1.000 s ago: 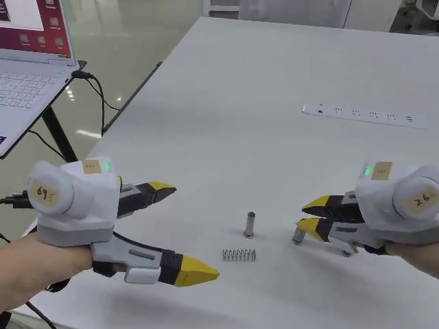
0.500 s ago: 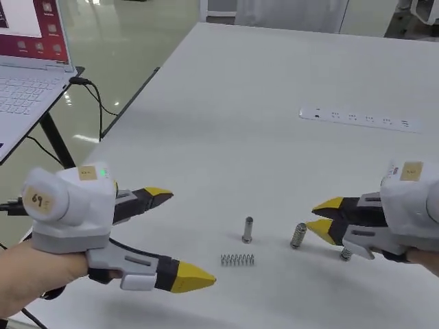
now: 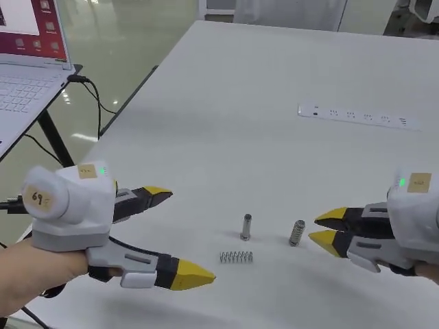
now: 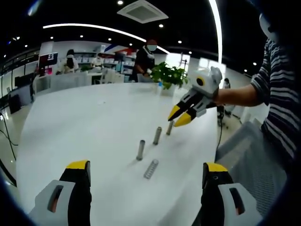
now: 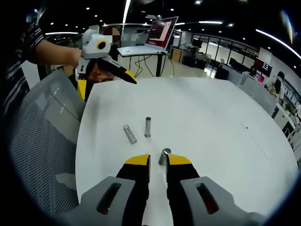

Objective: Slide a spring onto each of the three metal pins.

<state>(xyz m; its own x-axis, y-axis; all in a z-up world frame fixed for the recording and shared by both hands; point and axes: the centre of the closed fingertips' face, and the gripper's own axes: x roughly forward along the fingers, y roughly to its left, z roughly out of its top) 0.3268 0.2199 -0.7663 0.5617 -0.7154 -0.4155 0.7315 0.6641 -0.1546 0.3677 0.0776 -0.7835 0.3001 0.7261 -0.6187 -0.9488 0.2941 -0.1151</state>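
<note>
A loose spring [image 3: 236,257] is seen lying flat on the white worktop [image 3: 274,103], its long axis running left to right across the head view, one end towards each tool. Just behind it a bare metal pin [image 3: 246,227] stands upright, long axis vertical, apart from the spring. To the right of that pin a second pin [image 3: 297,233] stands upright with a spring already wound round its shaft.

In the left gripper view a third upright pin [image 4: 170,127] is made out at the far end of the row, just below the tips of the right tool. It is too small there for any coils on it to be told.

The left tool [image 3: 192,236] is held wide apart with nothing between its jaws, well short of the spring. The right tool [image 3: 314,228] is parted only narrowly and holds nothing. Its tips point at the sprung pin and lie just beside it, not touching.
</note>
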